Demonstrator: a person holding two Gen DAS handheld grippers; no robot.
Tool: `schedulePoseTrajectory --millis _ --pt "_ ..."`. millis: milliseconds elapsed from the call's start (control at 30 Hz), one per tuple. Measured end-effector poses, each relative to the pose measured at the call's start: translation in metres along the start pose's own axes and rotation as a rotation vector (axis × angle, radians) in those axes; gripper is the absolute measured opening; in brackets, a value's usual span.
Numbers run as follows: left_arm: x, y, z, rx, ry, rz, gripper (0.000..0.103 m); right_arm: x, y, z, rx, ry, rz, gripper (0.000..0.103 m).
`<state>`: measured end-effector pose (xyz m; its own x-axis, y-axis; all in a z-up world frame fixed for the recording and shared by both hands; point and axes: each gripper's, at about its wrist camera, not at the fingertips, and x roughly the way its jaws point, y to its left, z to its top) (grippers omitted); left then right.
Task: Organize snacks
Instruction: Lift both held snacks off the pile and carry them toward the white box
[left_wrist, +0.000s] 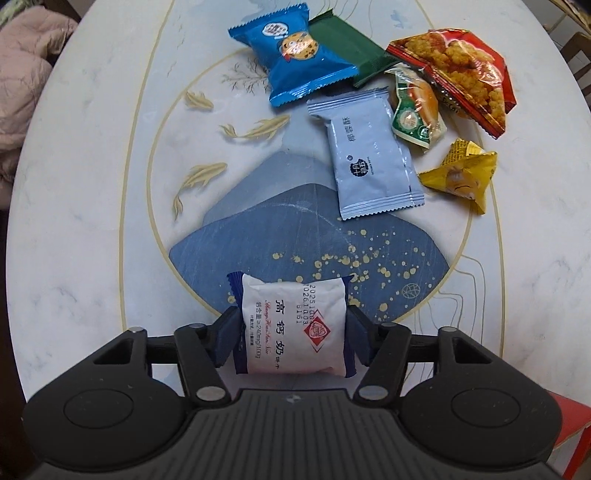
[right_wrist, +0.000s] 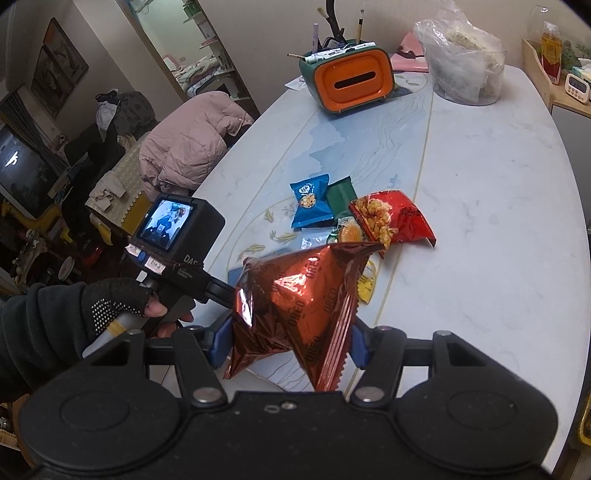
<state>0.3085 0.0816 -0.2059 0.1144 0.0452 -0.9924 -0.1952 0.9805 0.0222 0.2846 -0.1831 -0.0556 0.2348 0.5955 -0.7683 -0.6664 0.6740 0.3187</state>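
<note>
1. My left claw (left_wrist: 293, 334) points straight down at the table (left_wrist: 92, 184) and has a white biscuit packet (left_wrist: 291, 328) with blue ends between its blue pads (left_wrist: 229, 336); both pads lie against the packet's sides, so I am gripping it. The packet sits over the near edge of the blue mountain picture (left_wrist: 280, 229) printed on the table.
2. My right claw (right_wrist: 291, 343) is closed on a shiny red-brown Oreo bag (right_wrist: 295, 310), a blue pad against each side. The bag hangs crumpled in the air above the table's near part, tilted to one side.
3. Taking the mountain picture as my mark, the other snacks lie beyond it and to its right in the left wrist view.
4. Just past its peak lies a pale grey-blue sachet (left_wrist: 369, 155), flat, one end overlapping the picture.
5. Farther out lies a blue cookie packet (left_wrist: 295, 62), resting partly on a dark green packet (left_wrist: 347, 51).
6. Right of the sachet lies a small green and orange packet (left_wrist: 417, 114), touching a red bag of fried snacks (left_wrist: 458, 77) beyond it.
7. A yellow packet (left_wrist: 461, 173) lies apart on the right.
8. My left hand (right_wrist: 122, 306), in a dark fingerless glove, holds the left claw's handle.
9. At the table's far end, well beyond the mountain picture, stand an orange and green holder (right_wrist: 351, 81) with pens and a clear plastic bag (right_wrist: 461, 62).
</note>
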Motion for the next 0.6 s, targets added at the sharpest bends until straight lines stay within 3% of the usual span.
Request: schedulePoseTrajectory --millis 133,367,600 --pt "-0.004 -0.001 -0.005 -0.017 -0.025 -0.003 0.056 0.000 0.002 -0.002 0.001 0.001 -0.010 0.060" --pt "-0.021 0.023 -0.013 -0.096 -0.085 -0.075 0.054 -0.005 0.009 -0.006 0.009 -0.014 -0.027 0.060" --pt "-0.069 0.046 -0.025 -0.148 -0.192 -0.144 0.054 -0.022 0.024 -0.014 0.003 -0.053 -0.040 0.060"
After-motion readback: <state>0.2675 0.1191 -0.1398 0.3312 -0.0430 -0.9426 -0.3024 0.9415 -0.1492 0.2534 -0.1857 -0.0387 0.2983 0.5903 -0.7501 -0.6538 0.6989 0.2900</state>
